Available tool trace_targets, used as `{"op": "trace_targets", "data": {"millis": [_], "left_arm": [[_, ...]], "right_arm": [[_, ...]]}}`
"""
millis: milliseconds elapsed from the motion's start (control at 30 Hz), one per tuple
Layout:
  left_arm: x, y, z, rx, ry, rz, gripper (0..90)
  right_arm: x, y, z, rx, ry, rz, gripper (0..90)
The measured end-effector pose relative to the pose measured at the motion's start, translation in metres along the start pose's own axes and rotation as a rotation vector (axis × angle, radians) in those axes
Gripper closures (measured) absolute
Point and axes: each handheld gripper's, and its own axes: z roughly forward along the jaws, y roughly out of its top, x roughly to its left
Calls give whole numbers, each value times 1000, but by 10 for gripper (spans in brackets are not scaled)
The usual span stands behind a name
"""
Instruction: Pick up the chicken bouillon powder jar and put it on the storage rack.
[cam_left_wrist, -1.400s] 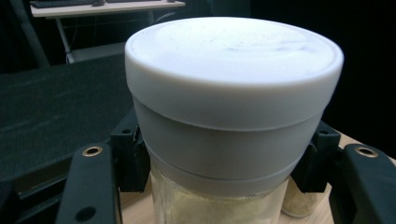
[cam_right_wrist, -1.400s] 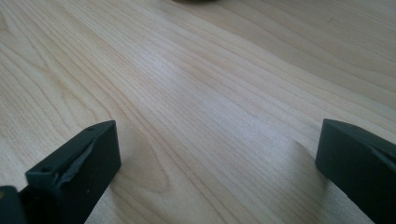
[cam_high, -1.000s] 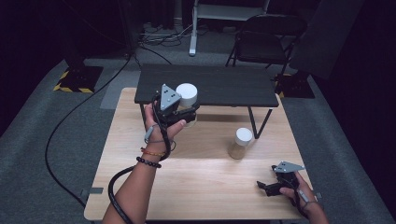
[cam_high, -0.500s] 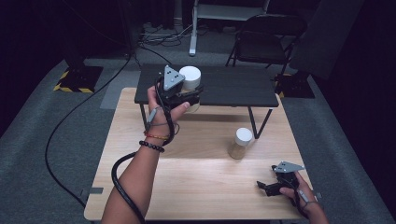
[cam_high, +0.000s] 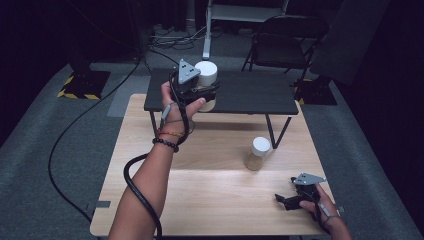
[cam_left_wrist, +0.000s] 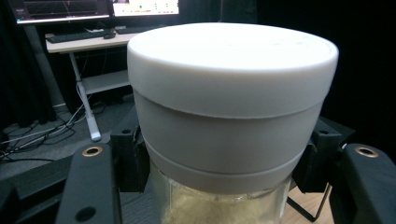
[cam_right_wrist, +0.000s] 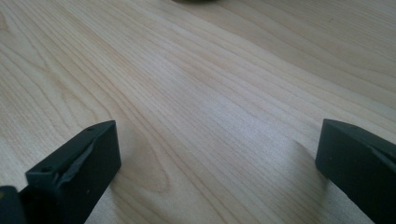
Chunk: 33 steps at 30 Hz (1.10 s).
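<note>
My left gripper (cam_high: 205, 94) is shut on a clear jar with a white lid (cam_high: 205, 73) and pale powder inside. It holds the jar upright in the air over the front edge of the low black shelf (cam_high: 250, 95). In the left gripper view the jar (cam_left_wrist: 229, 116) sits between the two black jaws, which clamp its glass body below the lid. A second jar with a white lid (cam_high: 258, 153) stands on the wooden table (cam_high: 200, 195), right of centre. My right gripper (cam_high: 285, 200) rests low at the table's front right corner, its jaws open (cam_right_wrist: 215, 158) over bare wood.
The black shelf stands on thin legs across the back of the table. Behind it are a folding chair (cam_high: 285, 37), a white stand (cam_high: 207, 30) and cables on the grey carpet. A black cable (cam_high: 135, 185) trails from my left gripper along the forearm.
My left gripper has carried the jar up and away from me, from over the table's back edge to the front of the black shelf. The right gripper has stayed put.
</note>
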Motion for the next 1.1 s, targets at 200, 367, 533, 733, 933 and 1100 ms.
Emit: {"op": "trace_targets", "data": {"millis": [200,367,533,733,933,1100], "left_arm": [[8,0,9,9,16,-1,353],[16,-1,16,6,26,-9,353],[21,-1,24,25,44,-18,353],[29,-5,31,34,51,-32,352],[34,-8,36,45,62,-36,352],[33,-10,39,53,61,-37,352]], "right_arm": [[0,0,0,0,0,0,0],[0,0,0,-1,0,-2,0],[0,0,0,-1,0,-2,0],[0,0,0,-1,0,-1,0],[0,0,0,-1,0,-1,0],[0,0,0,-1,0,-1,0]]}}
